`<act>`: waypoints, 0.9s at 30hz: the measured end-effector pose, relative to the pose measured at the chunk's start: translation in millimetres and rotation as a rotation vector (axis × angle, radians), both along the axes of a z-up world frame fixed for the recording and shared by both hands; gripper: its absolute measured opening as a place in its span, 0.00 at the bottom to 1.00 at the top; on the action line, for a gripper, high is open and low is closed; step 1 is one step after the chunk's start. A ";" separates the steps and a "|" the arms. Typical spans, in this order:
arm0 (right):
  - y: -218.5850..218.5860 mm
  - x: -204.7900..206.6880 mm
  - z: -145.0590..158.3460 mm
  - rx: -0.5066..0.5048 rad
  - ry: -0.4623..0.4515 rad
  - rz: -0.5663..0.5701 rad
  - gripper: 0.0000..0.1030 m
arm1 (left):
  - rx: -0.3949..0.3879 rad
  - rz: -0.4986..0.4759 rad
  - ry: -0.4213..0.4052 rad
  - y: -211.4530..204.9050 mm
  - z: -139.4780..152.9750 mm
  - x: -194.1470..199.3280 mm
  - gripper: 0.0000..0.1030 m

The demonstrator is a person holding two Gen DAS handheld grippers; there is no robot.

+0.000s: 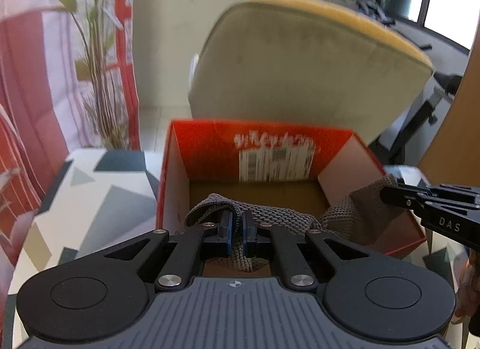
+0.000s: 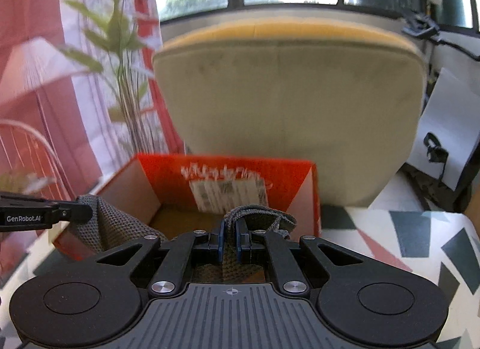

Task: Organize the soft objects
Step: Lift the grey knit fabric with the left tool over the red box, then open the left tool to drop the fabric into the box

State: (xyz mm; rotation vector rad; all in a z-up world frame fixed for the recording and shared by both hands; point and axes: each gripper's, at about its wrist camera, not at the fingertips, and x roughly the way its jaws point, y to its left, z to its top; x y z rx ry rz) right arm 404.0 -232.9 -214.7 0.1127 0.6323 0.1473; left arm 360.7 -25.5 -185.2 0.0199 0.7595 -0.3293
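Note:
A grey knitted cloth (image 1: pixel 285 220) hangs stretched between both grippers over an open red cardboard box (image 1: pixel 258 142). My left gripper (image 1: pixel 238 229) is shut on one end of the cloth, above the box's near left part. My right gripper (image 2: pixel 230 238) is shut on the other end of the cloth (image 2: pixel 255 214), above the box (image 2: pixel 228 172). In the left wrist view the right gripper (image 1: pixel 390 196) shows at the right edge, pinching the cloth. In the right wrist view the left gripper (image 2: pixel 81 214) shows at the left edge. The box floor is bare brown card.
The box stands on a table with a white, grey and red geometric pattern (image 2: pixel 405 244). A large beige and yellow cushion (image 1: pixel 300 64) stands right behind the box. A tall green plant (image 1: pixel 99 79) and red and white curtains (image 1: pixel 27 79) are at the left.

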 end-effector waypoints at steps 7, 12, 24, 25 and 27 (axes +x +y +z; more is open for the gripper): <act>10.9 26.2 -22.5 -0.001 0.142 0.037 0.07 | 0.055 -0.035 0.102 -6.9 -19.2 18.2 0.07; 10.9 34.2 -35.3 0.049 0.217 0.024 0.06 | 0.056 -0.037 0.136 -6.4 -26.6 27.3 0.07; 7.1 37.0 -48.9 0.082 0.294 -0.021 0.08 | 0.076 -0.047 0.171 -10.8 -35.5 35.7 0.09; 6.8 37.1 -49.3 0.080 0.295 -0.023 0.08 | 0.074 -0.047 0.170 -10.4 -35.2 35.7 0.09; 7.1 36.6 -50.1 0.078 0.300 -0.025 0.09 | 0.063 -0.046 0.170 -9.8 -34.5 35.7 0.12</act>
